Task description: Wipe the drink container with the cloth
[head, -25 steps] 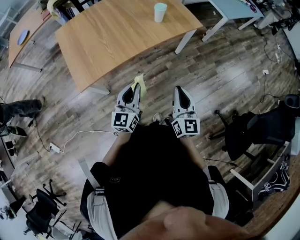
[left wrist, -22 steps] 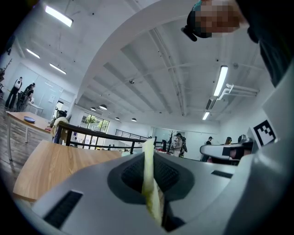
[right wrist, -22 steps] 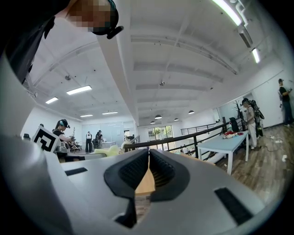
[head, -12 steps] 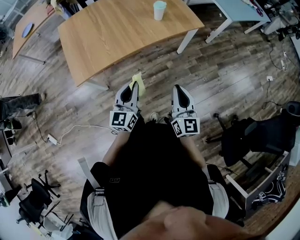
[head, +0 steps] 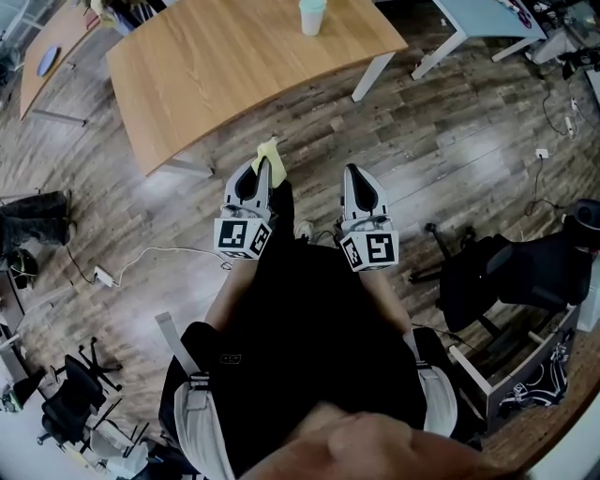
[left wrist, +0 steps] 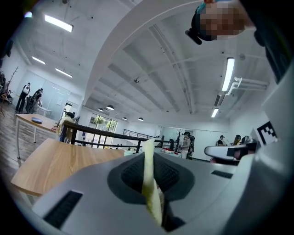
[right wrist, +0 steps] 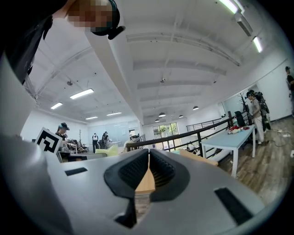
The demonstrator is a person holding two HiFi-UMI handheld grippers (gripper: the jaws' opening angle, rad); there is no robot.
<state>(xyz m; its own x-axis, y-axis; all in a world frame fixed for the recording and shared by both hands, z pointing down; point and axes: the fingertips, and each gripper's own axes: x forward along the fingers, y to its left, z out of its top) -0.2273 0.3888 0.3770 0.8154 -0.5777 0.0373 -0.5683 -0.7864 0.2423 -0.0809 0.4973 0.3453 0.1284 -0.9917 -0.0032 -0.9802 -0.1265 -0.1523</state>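
Cloth pinched in the left hand-held gripper, drink container well apart on the worktop

From the head view, the left hand-held gripper [head: 262,175] and right hand-held gripper [head: 360,180] are level in front of the person's dark torso, over the plank floor [head: 441,150], short of the curved wooden worktop [head: 216,66] where the pale drink container [head: 312,16] stands at the far edge; only the left gripper view shows its jaws closed onto the yellow cloth [left wrist: 148,176], which stands up edge-on between the pads, and only the right gripper view shows its jaws brought together at the tips with nothing held; those two views also take in a white ceiling with strip lights [left wrist: 228,74], a black railing [right wrist: 202,130] and distant people, while the head view alone shows a black chair [head: 525,267] and a white cable [head: 159,255] on the floor
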